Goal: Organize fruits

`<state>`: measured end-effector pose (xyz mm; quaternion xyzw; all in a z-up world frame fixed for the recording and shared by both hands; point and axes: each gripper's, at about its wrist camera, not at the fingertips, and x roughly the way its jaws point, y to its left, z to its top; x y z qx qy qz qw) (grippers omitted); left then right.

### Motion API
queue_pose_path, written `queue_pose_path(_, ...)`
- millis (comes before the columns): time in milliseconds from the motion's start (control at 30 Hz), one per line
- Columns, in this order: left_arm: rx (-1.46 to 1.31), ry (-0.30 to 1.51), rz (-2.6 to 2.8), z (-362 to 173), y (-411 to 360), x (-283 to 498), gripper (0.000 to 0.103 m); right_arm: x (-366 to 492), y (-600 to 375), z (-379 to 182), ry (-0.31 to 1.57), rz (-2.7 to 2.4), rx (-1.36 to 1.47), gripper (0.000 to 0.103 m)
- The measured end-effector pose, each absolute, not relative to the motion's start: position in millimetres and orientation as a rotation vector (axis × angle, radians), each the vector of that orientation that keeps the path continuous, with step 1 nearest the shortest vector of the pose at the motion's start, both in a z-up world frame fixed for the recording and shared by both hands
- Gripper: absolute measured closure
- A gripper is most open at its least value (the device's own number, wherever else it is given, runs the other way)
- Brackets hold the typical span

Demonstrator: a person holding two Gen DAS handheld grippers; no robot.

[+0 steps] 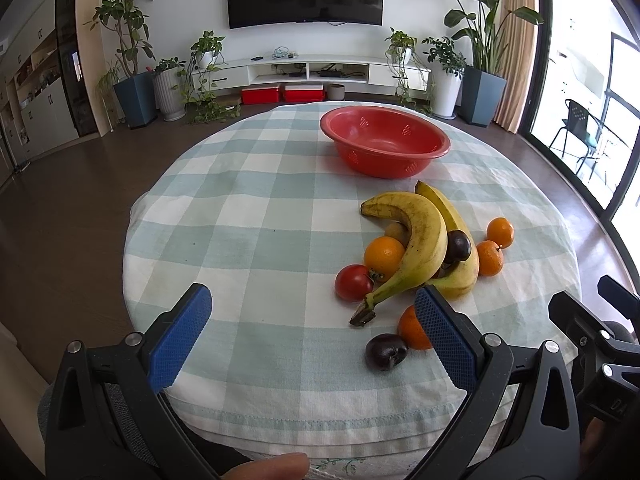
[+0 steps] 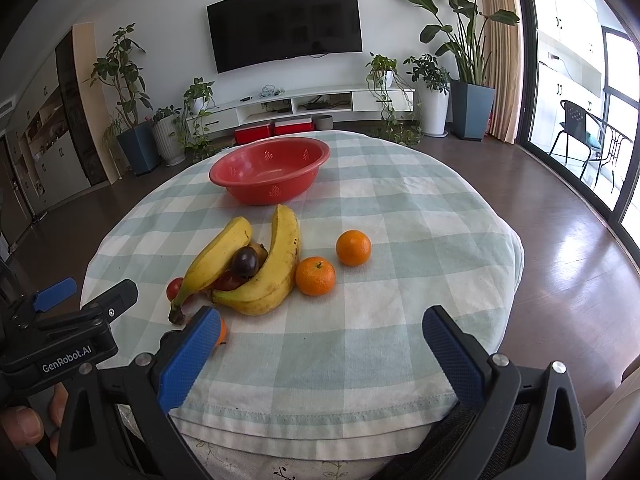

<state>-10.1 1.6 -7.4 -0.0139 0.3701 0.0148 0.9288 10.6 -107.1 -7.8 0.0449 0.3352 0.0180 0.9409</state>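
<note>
Nothing is gathered yet: the red colander bowl (image 1: 385, 142) sits empty at the far side of the bench (image 1: 248, 216), and all the fruit lies in a loose heap on the checked cloth between the bowl and the near edge. The left hand-held gripper (image 1: 313, 314) hovers low over the near edge with its blue pads wide apart, holding nothing; the right hand-held gripper (image 2: 321, 330) is likewise spread and empty, just beside it.

The heap is the main hazard. Two bananas (image 1: 416, 240) lie across each other, with a dark plum (image 1: 458, 245) wedged between them and an orange (image 1: 383, 257) and a tomato (image 1: 353, 282) pressed against the nearer banana. Lifting a banana first would probably free the round fruit to roll. The cloth drapes over a rounded bench edge with no lip, so anything that rolls toward the near edge could drop to the floor. Another dark plum (image 1: 385, 351) and an orange (image 1: 412, 329) beside the left gripper's pad lie nearest that edge and are most exposed to a nudge.

Two mandarins (image 2: 315, 276) lie apart from the heap, on the side away from the tomato, with open cloth around them. The stretch from heap to bowl is short and unobstructed.
</note>
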Motion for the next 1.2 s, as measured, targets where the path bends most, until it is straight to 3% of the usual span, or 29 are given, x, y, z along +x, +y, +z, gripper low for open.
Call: queue_pose_path(1200, -0.08, 0.702, -0.137, -22.4, 32.9, -3.3, 0.0, 9.7, -107.4, -13.8, 0.684, 0.033, 0.101, 0.0)
